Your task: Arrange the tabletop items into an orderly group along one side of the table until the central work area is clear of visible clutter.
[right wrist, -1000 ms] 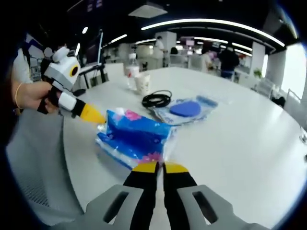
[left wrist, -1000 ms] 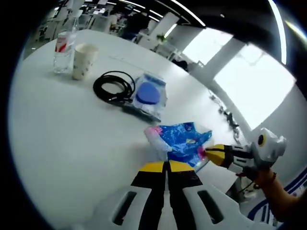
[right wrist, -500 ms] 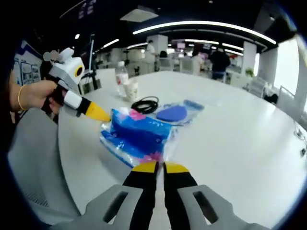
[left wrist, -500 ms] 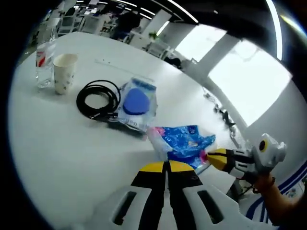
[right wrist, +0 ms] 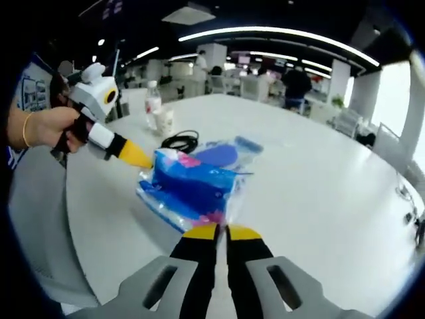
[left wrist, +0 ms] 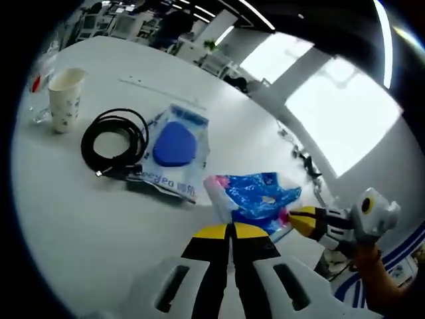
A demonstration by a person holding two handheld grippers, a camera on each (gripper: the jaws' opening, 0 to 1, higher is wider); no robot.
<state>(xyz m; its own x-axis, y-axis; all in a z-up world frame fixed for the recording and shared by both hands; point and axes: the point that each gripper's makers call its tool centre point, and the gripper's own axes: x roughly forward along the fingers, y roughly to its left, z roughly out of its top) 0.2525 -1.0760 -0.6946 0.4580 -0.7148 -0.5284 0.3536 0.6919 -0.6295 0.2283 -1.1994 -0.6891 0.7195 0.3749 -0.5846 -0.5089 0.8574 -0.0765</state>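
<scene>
A blue printed tissue pack (left wrist: 252, 196) in crinkly plastic is pinched from two ends. My left gripper (left wrist: 232, 227) is shut on its near end. The right gripper's yellow tip (left wrist: 295, 216) grips its far corner. In the right gripper view my right gripper (right wrist: 216, 229) is shut on the pack's (right wrist: 192, 186) wrapper. There the left gripper (right wrist: 136, 157), held by a hand, bites its opposite side. Beyond the pack lie a clear bag with a blue pad (left wrist: 174, 143), a black coiled cable (left wrist: 113, 143), a paper cup (left wrist: 64, 100) and a water bottle (right wrist: 153, 106).
The round white table (right wrist: 319, 179) stretches wide and bare to the right in the right gripper view. Its near edge (right wrist: 99, 226) runs close under the pack. Office desks, chairs and people stand far behind.
Both views have swung, sliding cup and bottle toward the left edge of the left gripper view. The pack stays pinched between both grippers and now overlaps the bag in the right gripper view.
</scene>
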